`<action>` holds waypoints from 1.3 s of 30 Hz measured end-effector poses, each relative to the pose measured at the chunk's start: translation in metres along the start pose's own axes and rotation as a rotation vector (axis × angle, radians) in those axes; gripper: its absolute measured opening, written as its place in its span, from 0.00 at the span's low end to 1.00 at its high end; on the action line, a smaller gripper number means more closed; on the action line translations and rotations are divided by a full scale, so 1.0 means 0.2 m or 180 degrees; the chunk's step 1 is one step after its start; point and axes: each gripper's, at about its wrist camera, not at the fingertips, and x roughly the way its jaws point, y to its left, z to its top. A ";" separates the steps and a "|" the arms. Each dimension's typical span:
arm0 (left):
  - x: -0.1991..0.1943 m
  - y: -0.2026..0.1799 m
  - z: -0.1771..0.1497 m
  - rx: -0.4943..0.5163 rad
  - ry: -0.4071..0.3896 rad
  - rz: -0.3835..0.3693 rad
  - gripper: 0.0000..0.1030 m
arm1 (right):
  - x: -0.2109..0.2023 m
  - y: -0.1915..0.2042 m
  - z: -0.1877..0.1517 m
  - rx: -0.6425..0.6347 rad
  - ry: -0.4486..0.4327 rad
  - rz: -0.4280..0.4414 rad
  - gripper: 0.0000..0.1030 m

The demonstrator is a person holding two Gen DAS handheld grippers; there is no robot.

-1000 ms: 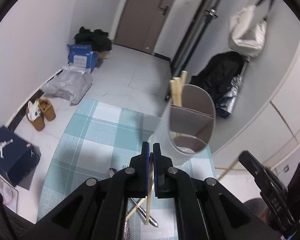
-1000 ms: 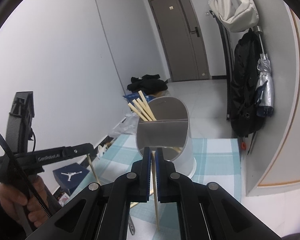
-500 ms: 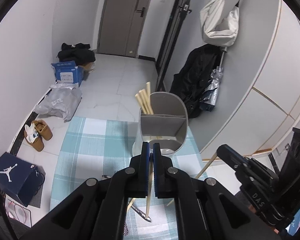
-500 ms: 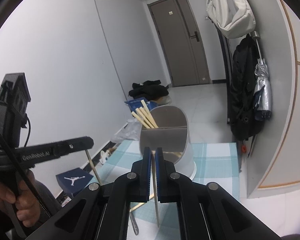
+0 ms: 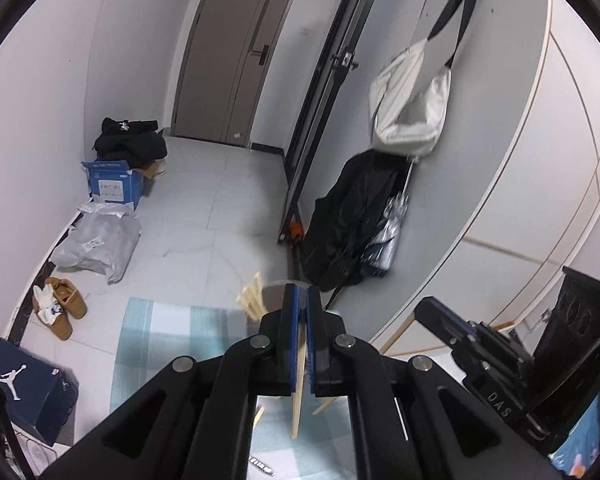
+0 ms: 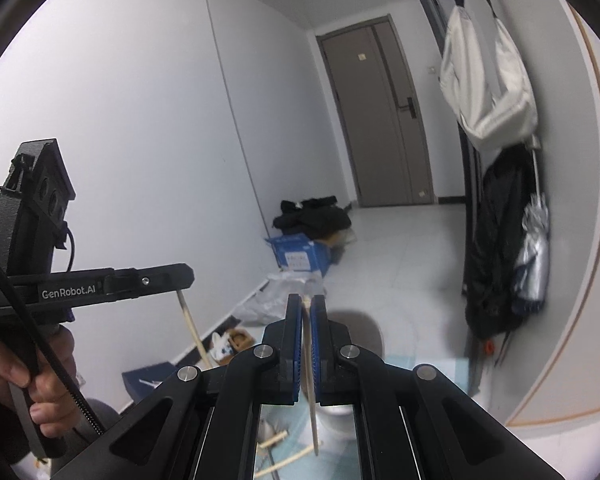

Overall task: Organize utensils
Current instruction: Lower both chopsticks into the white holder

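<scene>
Both grippers, left gripper [image 5: 299,340] and right gripper [image 6: 307,344], are pinching one chopstick [image 5: 298,392] each, jaws closed, above the holder [image 6: 360,334] just beyond them; a thin hanging stick may be swinging past its rim.

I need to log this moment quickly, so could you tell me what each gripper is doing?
Left gripper: closed on a chopstick.
Right gripper: closed on another chopstick.

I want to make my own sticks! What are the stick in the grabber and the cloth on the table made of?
The chopstick in the right gripper looks like pale bamboo or wood: matte, light tan, no shine. The tablecloth looks like woven fabric, a soft matte teal-and-white check, though it is blurry.
</scene>
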 end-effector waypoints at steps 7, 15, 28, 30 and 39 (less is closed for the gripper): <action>0.03 -0.01 0.14 -0.0088 -0.0123 -0.0090 0.00 | 0.07 -0.01 0.20 -0.0115 -0.0069 0.0016 0.03; 0.13 0.04 0.28 -0.0226 -0.0164 -0.0132 0.00 | 0.19 -0.06 0.36 -0.0176 -0.0115 -0.0001 0.03; 0.34 0.17 0.37 -0.0580 -0.0140 -0.0071 0.00 | 0.42 -0.16 0.46 -0.0220 -0.0061 -0.0046 0.03; 0.37 0.20 0.36 -0.0629 -0.0142 -0.0038 0.00 | 0.45 -0.17 0.46 -0.0251 -0.0047 -0.0073 0.03; 0.54 0.31 0.25 -0.1012 -0.0169 0.0026 0.00 | 0.54 -0.16 0.35 -0.0526 -0.0075 -0.0063 0.04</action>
